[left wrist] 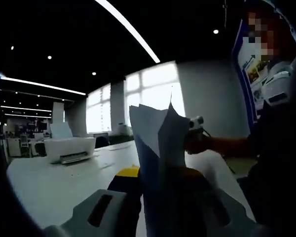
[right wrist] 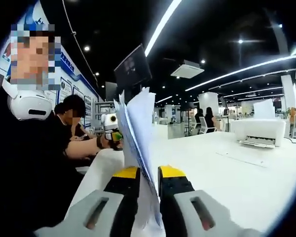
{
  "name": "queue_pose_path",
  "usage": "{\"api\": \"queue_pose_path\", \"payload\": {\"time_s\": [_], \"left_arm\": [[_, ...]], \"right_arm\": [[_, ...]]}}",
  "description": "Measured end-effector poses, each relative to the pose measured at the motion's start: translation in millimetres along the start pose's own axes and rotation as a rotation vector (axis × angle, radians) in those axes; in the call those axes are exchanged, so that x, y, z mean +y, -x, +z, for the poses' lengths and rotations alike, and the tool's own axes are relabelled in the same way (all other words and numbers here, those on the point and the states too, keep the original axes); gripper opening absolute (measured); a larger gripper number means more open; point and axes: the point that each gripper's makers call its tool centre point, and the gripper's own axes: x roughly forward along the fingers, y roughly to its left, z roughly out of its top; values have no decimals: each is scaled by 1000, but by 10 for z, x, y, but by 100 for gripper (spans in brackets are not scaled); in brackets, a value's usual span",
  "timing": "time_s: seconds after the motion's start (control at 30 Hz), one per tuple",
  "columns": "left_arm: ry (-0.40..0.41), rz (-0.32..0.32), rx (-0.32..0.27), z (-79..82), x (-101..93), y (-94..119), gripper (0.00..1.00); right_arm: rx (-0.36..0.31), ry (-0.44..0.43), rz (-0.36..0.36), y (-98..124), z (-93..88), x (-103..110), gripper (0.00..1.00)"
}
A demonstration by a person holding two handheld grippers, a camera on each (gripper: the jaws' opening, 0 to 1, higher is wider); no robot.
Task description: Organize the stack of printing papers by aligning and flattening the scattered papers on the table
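White office table (right wrist: 246, 177), printer (right wrist: 260, 132) far off, sheets held upright between my two grippers.

My right gripper (right wrist: 148, 185) and left gripper (left wrist: 153, 185) each pinched the papers (right wrist: 137, 128) edge-on, long axis vertical, bottom edge above the table, both equally near.

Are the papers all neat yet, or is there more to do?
Not yet. The papers are gathered off the table and held upright, pinched by the right tongs and the left tongs. Their top edges look uneven, so they aren't lined up. They need squaring up, then laying flat. A printer sits farther back.
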Motion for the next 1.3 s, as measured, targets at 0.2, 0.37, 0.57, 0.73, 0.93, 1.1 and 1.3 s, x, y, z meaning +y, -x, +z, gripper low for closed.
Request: {"api": "queue_pose_path", "payload": {"time_s": [0.2, 0.37, 0.57, 0.73, 0.93, 1.1, 1.3], "left_arm": [[-7, 11, -9, 35, 15, -12, 31], [-13, 20, -17, 63, 41, -29, 32], [-11, 19, -30, 91, 49, -51, 33], [-10, 11, -27, 76, 30, -67, 33], [-1, 16, -41, 92, 47, -136, 34], [-9, 3, -30, 76, 15, -217, 35], [-44, 15, -19, 71, 36, -179, 17]], "right_arm": [[0, 2, 6, -88, 52, 9, 13], [1, 5, 2, -183, 81, -11, 14], [1, 10, 4, -312, 93, 14, 16], [3, 14, 14, -342, 104, 57, 18], [-11, 6, 13, -387, 158, 94, 20], [13, 17, 38, -457, 123, 184, 21], [8, 15, 21, -340, 82, 171, 19]]}}
